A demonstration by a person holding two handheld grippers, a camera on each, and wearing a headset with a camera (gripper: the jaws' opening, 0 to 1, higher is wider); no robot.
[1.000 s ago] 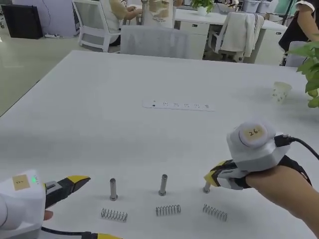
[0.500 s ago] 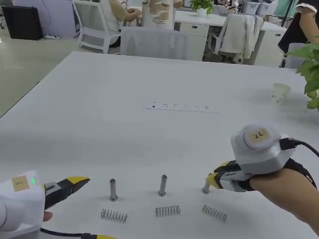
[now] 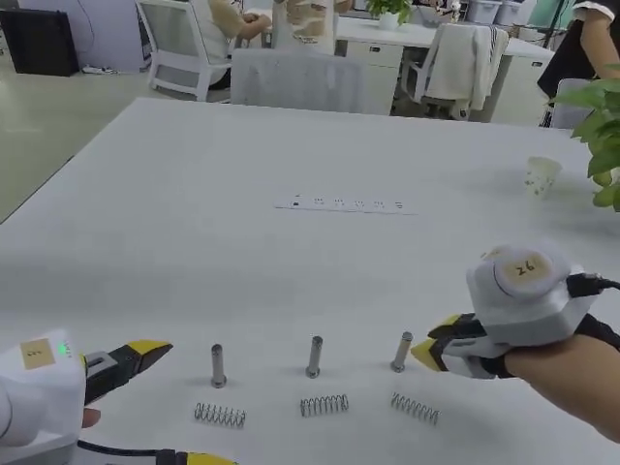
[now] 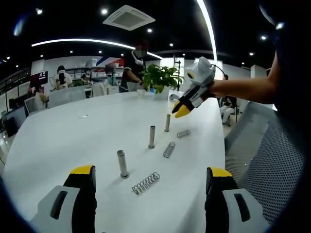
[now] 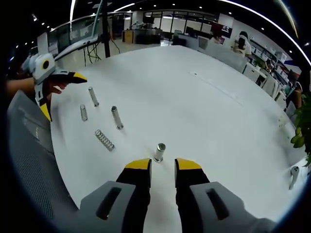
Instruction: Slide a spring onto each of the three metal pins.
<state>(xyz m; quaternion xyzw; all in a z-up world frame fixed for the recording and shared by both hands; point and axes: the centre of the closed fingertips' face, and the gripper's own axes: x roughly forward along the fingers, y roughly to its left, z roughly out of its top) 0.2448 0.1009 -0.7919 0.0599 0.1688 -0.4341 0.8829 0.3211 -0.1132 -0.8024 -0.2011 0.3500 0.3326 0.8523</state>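
Three metal pins stand in a row near the table's front edge: left pin (image 3: 217, 365), middle pin (image 3: 315, 356), right pin (image 3: 402, 351). In front of each pin lies a spring: left spring (image 3: 220, 416), middle spring (image 3: 324, 405), right spring (image 3: 415, 409). My left gripper (image 3: 174, 404) is wide open, left of the left pin (image 4: 122, 164) and left spring (image 4: 146, 183), holding nothing. My right gripper (image 3: 426, 352) hovers just right of the right pin (image 5: 159, 152), its jaws a narrow gap apart and bare.
A power strip (image 3: 346, 204) is set in the white table (image 3: 291, 281) farther back. A paper cup (image 3: 542, 177) and a plant (image 3: 603, 136) are at the far right. Chairs (image 3: 300, 82) and seated people lie beyond the far edge.
My right gripper has drawn back to the right, uncovering the right pin. The left gripper, pins and springs stay put.
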